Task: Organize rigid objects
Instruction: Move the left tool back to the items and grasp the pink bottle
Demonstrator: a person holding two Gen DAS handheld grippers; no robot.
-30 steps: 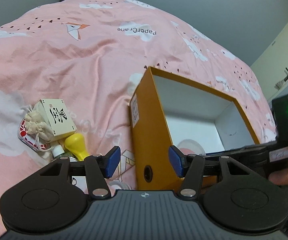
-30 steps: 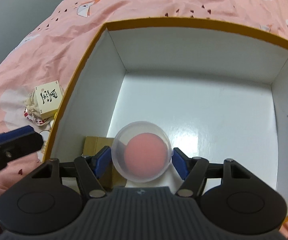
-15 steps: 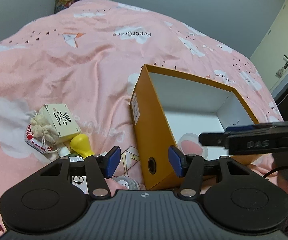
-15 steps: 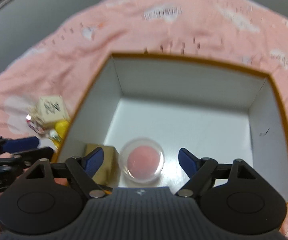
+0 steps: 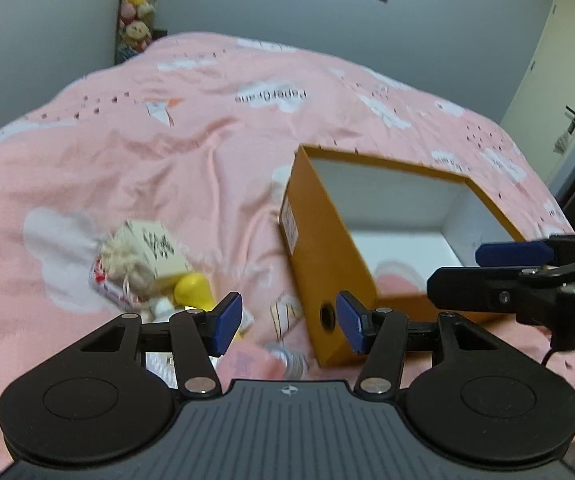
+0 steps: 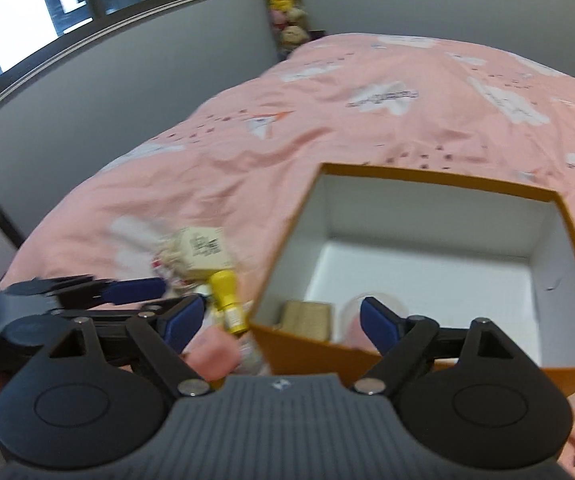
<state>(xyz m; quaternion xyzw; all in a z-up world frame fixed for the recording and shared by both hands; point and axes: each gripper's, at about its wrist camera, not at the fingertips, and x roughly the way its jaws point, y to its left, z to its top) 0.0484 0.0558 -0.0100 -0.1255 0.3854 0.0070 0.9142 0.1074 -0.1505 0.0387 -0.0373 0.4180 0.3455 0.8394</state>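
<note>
An open orange box [image 5: 319, 236] [image 6: 299, 344] with a white inside lies on the pink bedspread. In it sit a clear round container with a pink disc [image 6: 351, 316] [image 5: 397, 276] and a small brown box [image 6: 307, 318]. Left of the box is a loose pile: a cream cube with black writing [image 5: 159, 248] [image 6: 203, 250], a yellow-capped bottle [image 5: 191, 290] [image 6: 227, 300], a drawstring pouch [image 5: 121, 260]. My left gripper [image 5: 289, 324] is open and empty above the pile's near edge. My right gripper [image 6: 281, 322] is open and empty over the box's near wall.
The pink bedspread [image 5: 207, 152] with cloud prints fills both views. Plush toys [image 5: 137, 20] stand at the far corner by the grey wall. A door [image 5: 559, 80] is at the right, a window [image 6: 27, 32] at the left. Small clear and pink items [image 5: 263, 360] lie by my left fingers.
My right gripper let go of the clear round container inside the box, opened and pulled back and up. My left gripper also rose and drew back from the pile.
</note>
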